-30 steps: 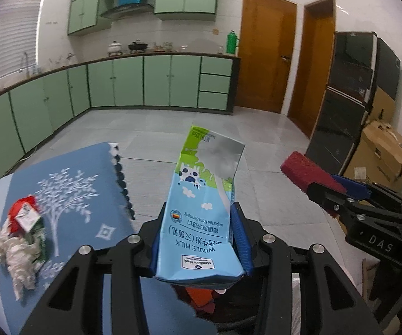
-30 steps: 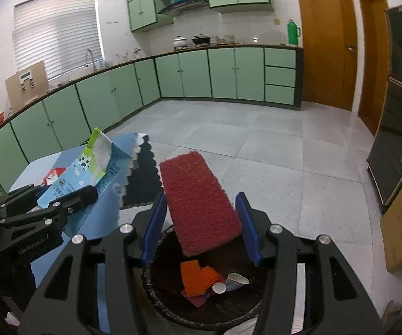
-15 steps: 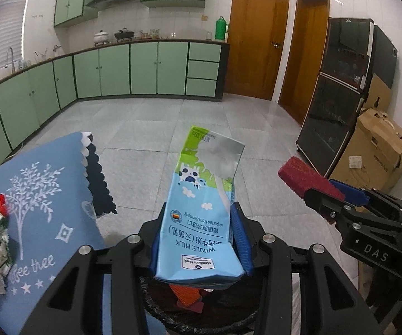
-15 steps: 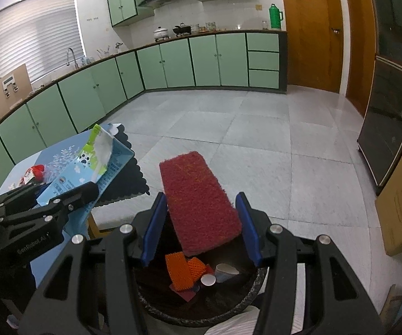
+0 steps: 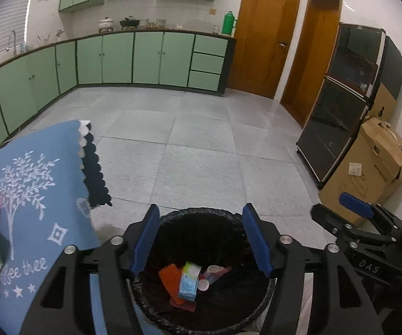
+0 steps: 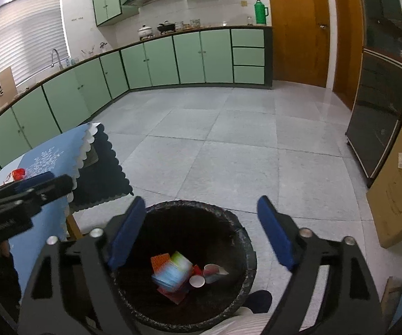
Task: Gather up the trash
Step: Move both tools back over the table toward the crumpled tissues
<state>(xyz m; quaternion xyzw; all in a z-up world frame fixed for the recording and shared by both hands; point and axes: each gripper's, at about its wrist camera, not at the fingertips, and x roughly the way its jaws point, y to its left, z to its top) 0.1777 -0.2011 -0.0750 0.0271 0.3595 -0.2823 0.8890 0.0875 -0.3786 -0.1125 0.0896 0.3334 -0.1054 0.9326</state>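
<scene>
While both hang over the bin (image 5: 228, 215), left hand-held gripper (image 5: 201, 240) spread empty, right hand-held gripper (image 6: 201, 234) likewise

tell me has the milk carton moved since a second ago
Yes. The milk carton has dropped from the left tool, now open, into the trash bin below, beside the paper cups.

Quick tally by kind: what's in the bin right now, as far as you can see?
Milk carton: 1
Paper cups: 2
Orange ridged piece: 1
Red flat piece under the carton: 1
Total: 5 visible in the bin. The red sponge can't be made out for certain.
</scene>
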